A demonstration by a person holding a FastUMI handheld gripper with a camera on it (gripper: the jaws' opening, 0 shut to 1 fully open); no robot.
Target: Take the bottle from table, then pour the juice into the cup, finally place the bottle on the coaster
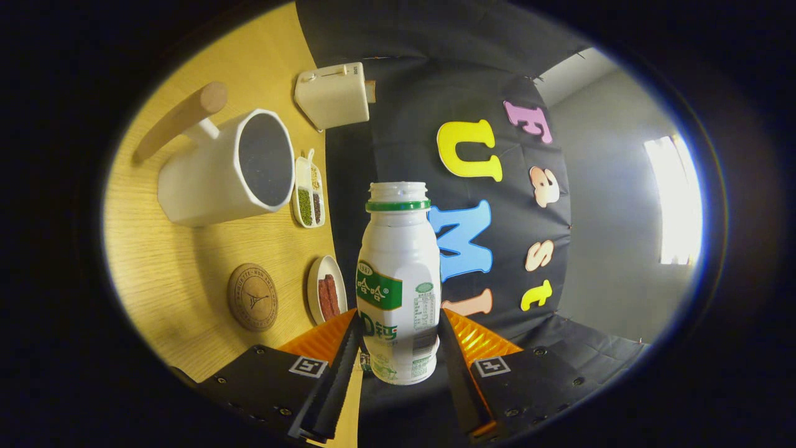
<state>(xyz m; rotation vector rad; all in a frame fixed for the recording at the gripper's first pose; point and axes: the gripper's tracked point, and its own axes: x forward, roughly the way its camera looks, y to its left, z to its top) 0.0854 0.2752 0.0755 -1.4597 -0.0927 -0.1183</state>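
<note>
Clamped on both sides of the bottle (398, 286), our gripper (398, 339) holds it low on the body, with the table rolled sideways in the gripper view, so we judge the pick-up done. We reckon the pour is under way or about to begin; whether juice has left the open, capless neck we cannot tell. The bottle is smooth white plastic with a green neck ring and a printed label. Beyond the fingers lies the cup (227, 168), a faceted white jug with a wooden handle and a dark inside. Near the fingers sits the coaster (252, 297), a round cork-like disc, bare, so that placing is left. The table (186, 267) is pale wood grain.
</note>
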